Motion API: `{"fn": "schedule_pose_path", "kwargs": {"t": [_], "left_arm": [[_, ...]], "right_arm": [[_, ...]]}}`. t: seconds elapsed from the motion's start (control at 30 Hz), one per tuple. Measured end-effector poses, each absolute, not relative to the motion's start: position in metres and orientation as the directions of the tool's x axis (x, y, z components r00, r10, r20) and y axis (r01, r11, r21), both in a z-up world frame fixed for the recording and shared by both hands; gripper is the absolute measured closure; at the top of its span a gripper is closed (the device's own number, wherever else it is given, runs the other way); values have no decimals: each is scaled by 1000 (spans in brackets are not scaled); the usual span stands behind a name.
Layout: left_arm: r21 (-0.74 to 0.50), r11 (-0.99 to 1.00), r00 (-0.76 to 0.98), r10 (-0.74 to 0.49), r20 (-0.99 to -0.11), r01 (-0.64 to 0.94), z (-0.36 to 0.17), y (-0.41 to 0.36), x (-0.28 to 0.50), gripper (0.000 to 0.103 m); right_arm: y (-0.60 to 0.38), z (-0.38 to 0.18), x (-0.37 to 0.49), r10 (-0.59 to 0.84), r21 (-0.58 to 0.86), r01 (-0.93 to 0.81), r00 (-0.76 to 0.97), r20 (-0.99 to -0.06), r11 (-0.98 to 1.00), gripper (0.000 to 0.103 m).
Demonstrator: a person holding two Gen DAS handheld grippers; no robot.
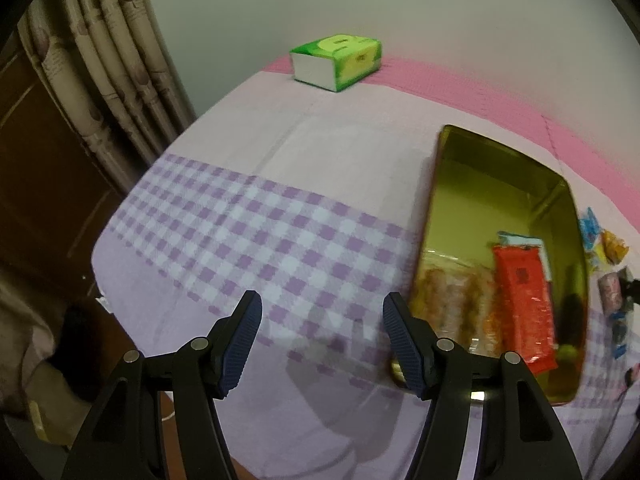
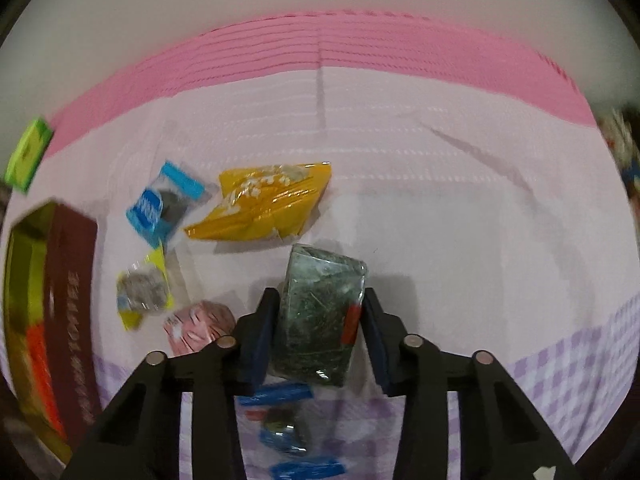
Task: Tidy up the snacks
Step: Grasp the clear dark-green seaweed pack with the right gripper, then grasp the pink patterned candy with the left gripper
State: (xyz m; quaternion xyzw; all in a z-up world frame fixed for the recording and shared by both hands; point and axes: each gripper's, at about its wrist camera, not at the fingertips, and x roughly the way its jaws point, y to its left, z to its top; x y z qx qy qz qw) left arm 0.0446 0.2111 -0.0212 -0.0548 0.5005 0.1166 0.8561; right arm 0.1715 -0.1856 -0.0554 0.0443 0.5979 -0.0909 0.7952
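Left wrist view: lilac checked worktop (image 1: 248, 240) against a pale wall, curtain (image 1: 112, 80) at the left edge. Left claw (image 1: 322, 340) wide, empty, just beside the gold tin (image 1: 436, 208).

Right wrist view: same worktop. Right claw (image 2: 318, 336) clamped on a clear greenish snack packet (image 2: 320, 312), upright near the front edge, other snacks around it.

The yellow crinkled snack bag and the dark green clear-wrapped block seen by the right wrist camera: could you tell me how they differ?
The yellow crinkled snack bag lies free on the cloth; the dark green clear-wrapped block sits between the right gripper pads. The bag is bright and flat; the block is dark and thick. Both are still outside the tin.
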Motion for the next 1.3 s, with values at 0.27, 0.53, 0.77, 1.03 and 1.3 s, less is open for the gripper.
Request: {"fn": "schedule_pose_path", "kwargs": {"t": [0.27, 0.53, 0.77, 1.03, 1.3], "left_arm": [[-33, 992, 513, 33, -858, -119, 6, 154, 58, 39], [-89, 993, 483, -118, -868, 83, 11, 55, 82, 39], [-114, 974, 411, -187, -892, 195, -5, -22, 100, 39], [-171, 963, 312, -231, -921, 208, -24, -74, 123, 39], [-233, 966, 230, -254, -939, 114, -46, -93, 152, 43]], "right_arm": [[-211, -51, 143, -100, -51, 141, 364, -926, 989, 70], [-266, -49, 104, -172, -99, 178, 469, -866, 979, 70], [-298, -49, 88, -195, -81, 238, 508, -839, 968, 70], [-305, -49, 73, -196, -58, 259, 549, -813, 964, 69], [-304, -52, 68, -191, -50, 253, 571, -798, 966, 69]]}}
